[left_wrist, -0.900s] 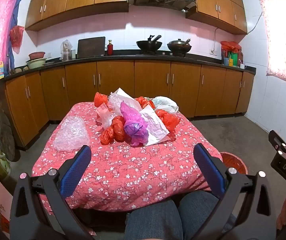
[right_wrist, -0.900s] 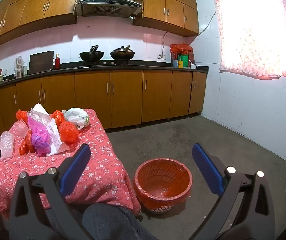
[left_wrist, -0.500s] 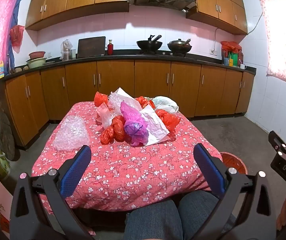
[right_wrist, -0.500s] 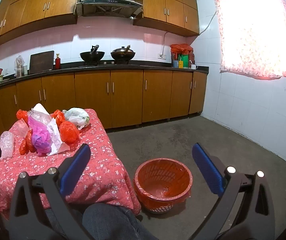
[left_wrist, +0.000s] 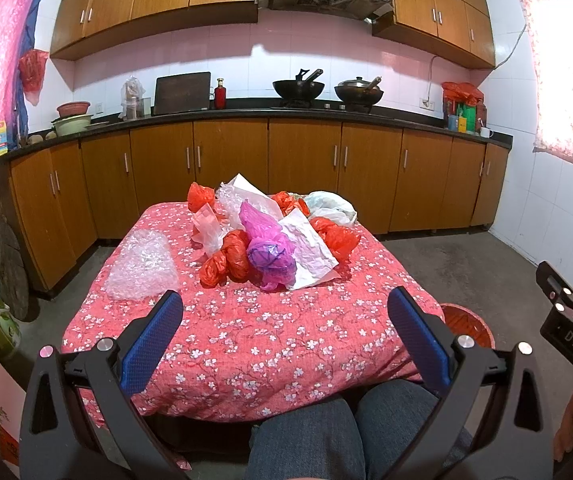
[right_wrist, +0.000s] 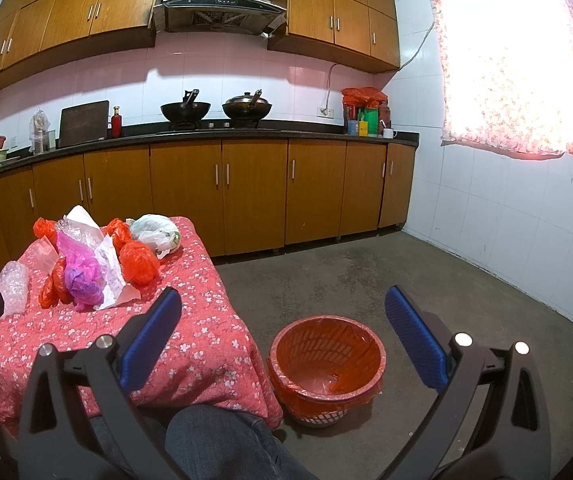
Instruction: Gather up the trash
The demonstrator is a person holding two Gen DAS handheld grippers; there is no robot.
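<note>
While both tongs, left (left_wrist: 284, 316) and right (right_wrist: 282, 316), stand released and empty, the bin (right_wrist: 326, 364) sits just ahead of the right. The trash (left_wrist: 266, 236) lies well beyond the left. Risk: light bags slipping from the pads, or missing the bin.

Trash pile (left_wrist: 270, 236): crumpled red, magenta, white and clear plastic bags plus white paper, heaped on table, well ahead of left gripper (left_wrist: 284, 316). Bubble wrap (left_wrist: 142, 266) lies apart, ahead-left. Red-lined basket (right_wrist: 326, 364) upright on floor between right gripper's (right_wrist: 282, 322) fingers, empty.
</note>
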